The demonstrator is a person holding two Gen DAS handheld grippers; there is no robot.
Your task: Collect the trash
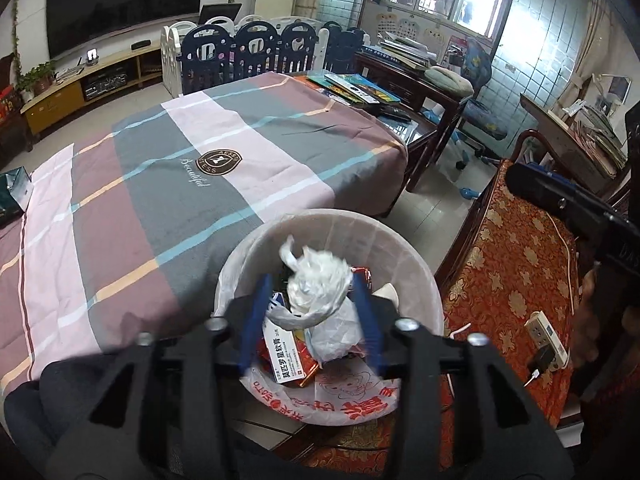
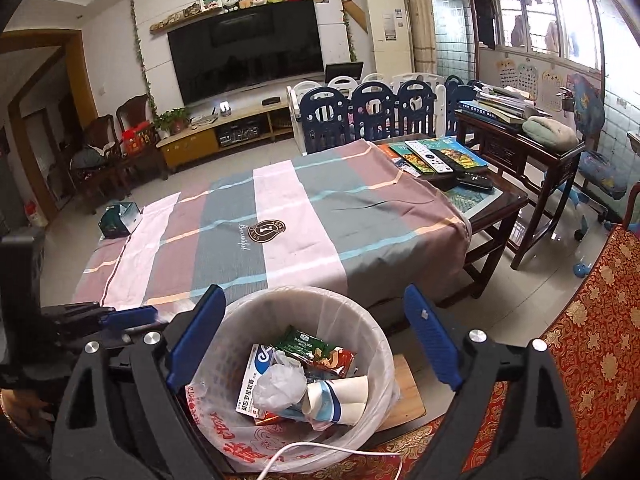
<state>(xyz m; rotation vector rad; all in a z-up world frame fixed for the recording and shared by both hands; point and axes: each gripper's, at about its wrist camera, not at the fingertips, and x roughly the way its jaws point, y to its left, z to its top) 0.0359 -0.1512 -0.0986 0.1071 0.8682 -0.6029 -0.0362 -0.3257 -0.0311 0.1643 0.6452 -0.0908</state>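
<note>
1. Trash already fills much of the lined waste bin point(image 2: 308, 360): a medicine box point(image 2: 250, 388), a green snack wrapper point(image 2: 316, 346), a paper cup point(image 2: 340, 396) and a crumpled clear bag.
2. Left gripper point(image 1: 312, 308) hovers above the bin point(image 1: 416, 280) with its jaws parted; a crumpled white plastic bag point(image 1: 316, 284) sits between them, blurred, and the blue pads do not seem to press on it, so it looks released.
3. Right gripper point(image 2: 312, 340) stands over the same bin with its jaws wide apart and nothing between them.
4. The step in hand looks like the drop. To do it well, keep the left jaws over the middle of the opening until the bag is clear of them, then lift straight up so the liner is not dragged along.
5. A white cable point(image 2: 320, 450) lies across the near rim of the bin; keep both grippers off it.
6. The surface point(image 2: 280, 216) beyond the bin wears a striped cloth and is mostly bare; a dark green packet point(image 2: 120, 220) at its far left corner may be the next item, while books and remotes point(image 2: 436, 156) lie at its right end.
7. Around it: a large television point(image 2: 248, 56), a playpen fence point(image 2: 368, 116), and a red patterned seat point(image 2: 592, 344) beside the bin.
</note>
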